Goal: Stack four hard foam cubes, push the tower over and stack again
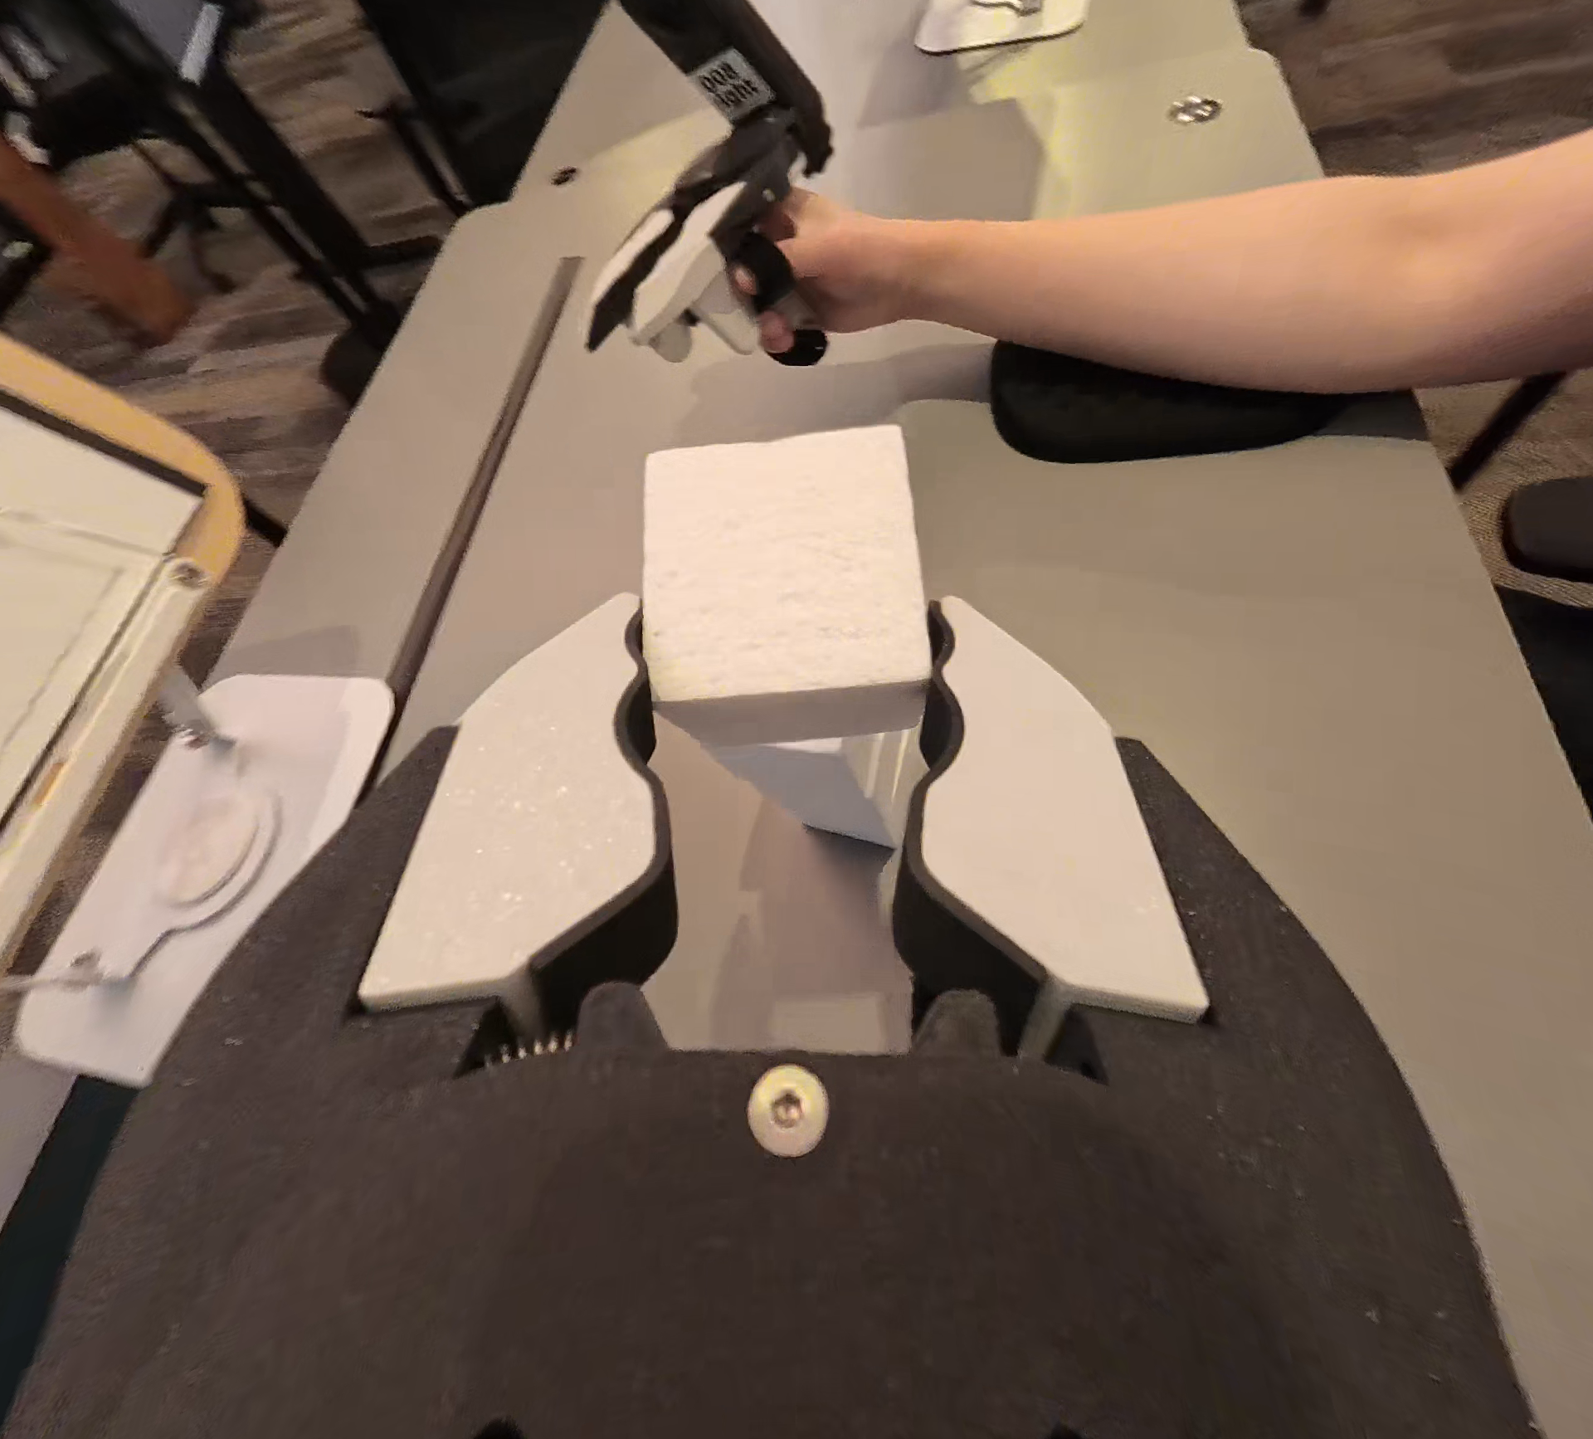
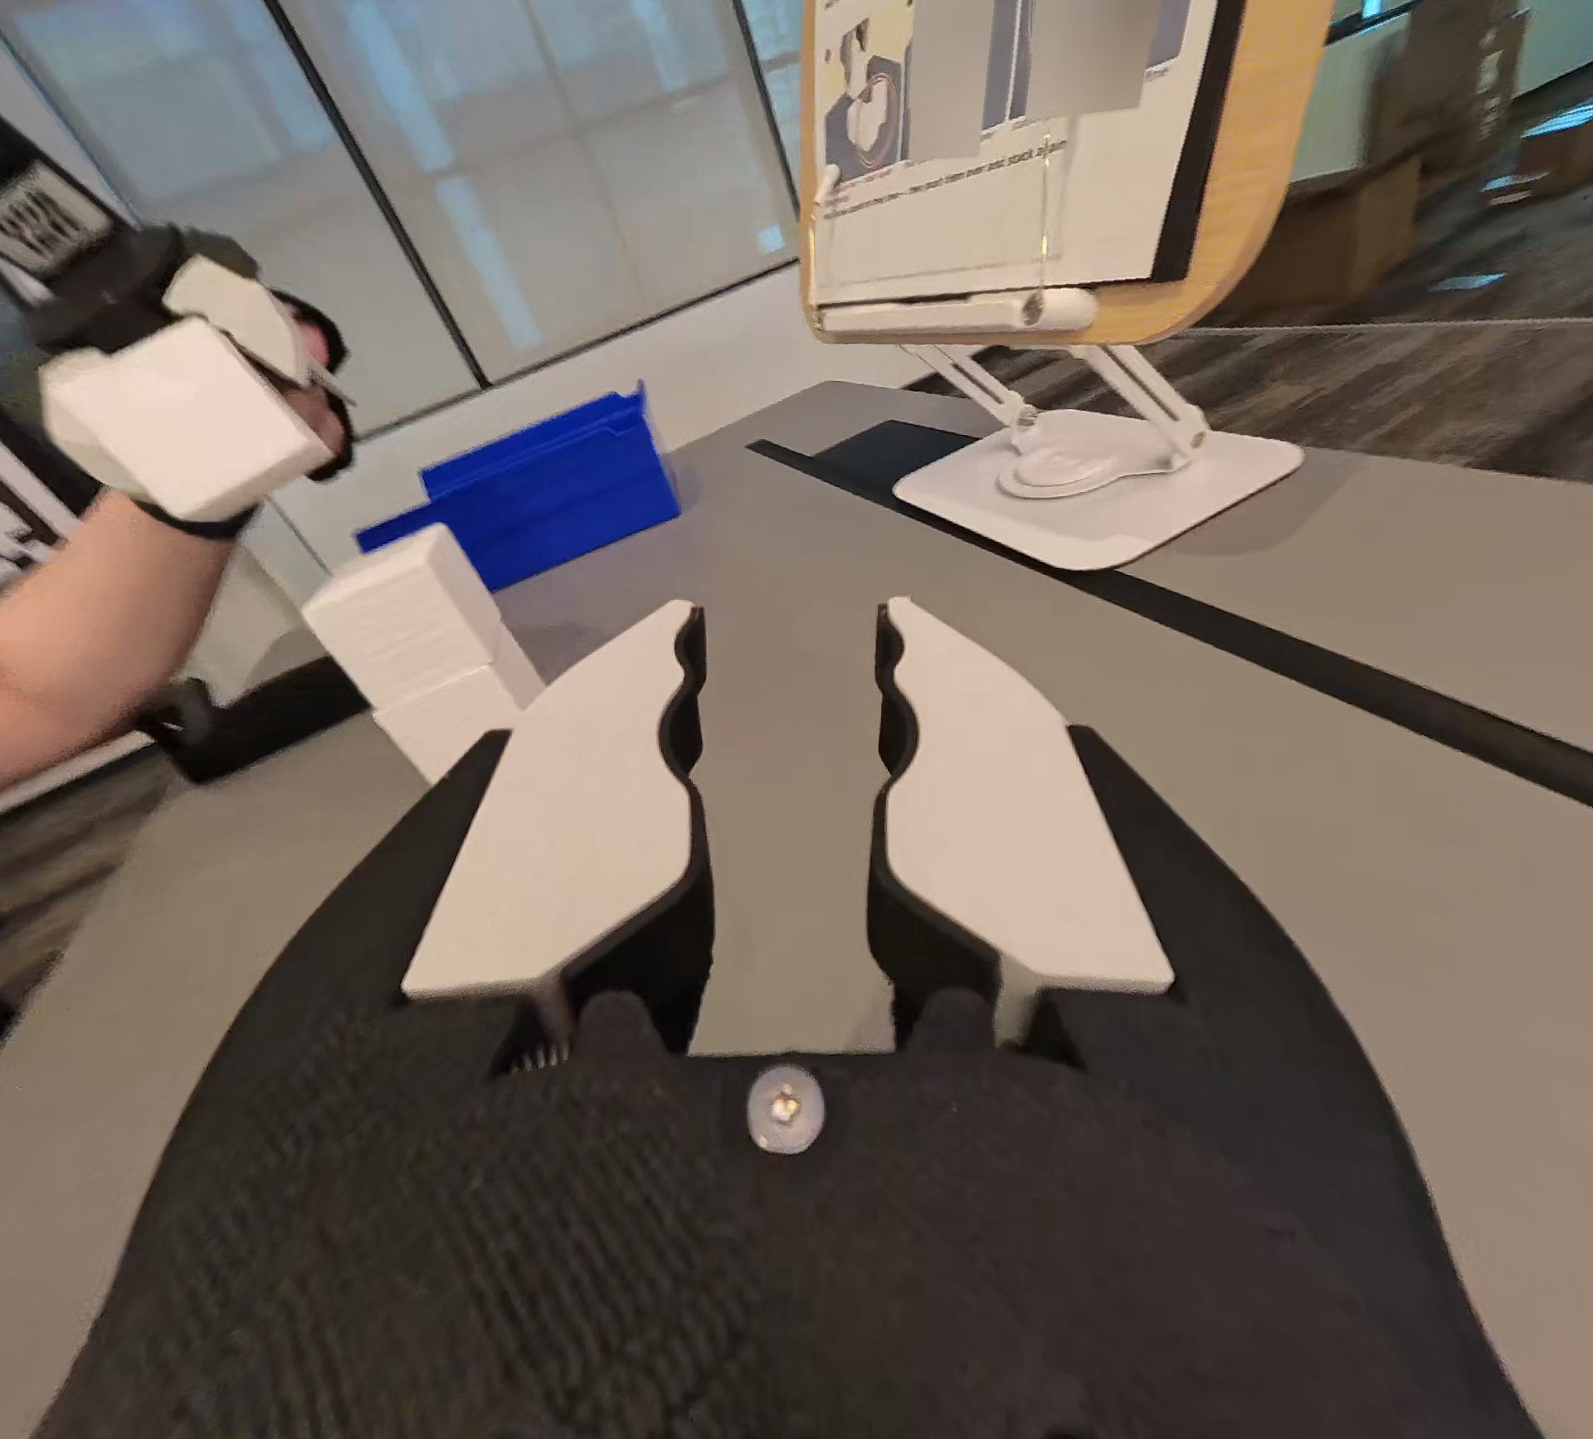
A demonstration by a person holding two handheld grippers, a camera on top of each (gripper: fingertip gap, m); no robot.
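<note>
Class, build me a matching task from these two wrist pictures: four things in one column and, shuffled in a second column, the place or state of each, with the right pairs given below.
Things
1. white hard foam cube
2. right gripper
3. blue plastic bin
4. stack of white foam cubes

Places or states
A. open, holding nothing
B. standing on the grey table, below the raised cube
C. lying beyond the table's far edge
D. clamped in the left gripper, held in the air

Pairs: 1-D, 2-A, 3-C, 4-B
</note>
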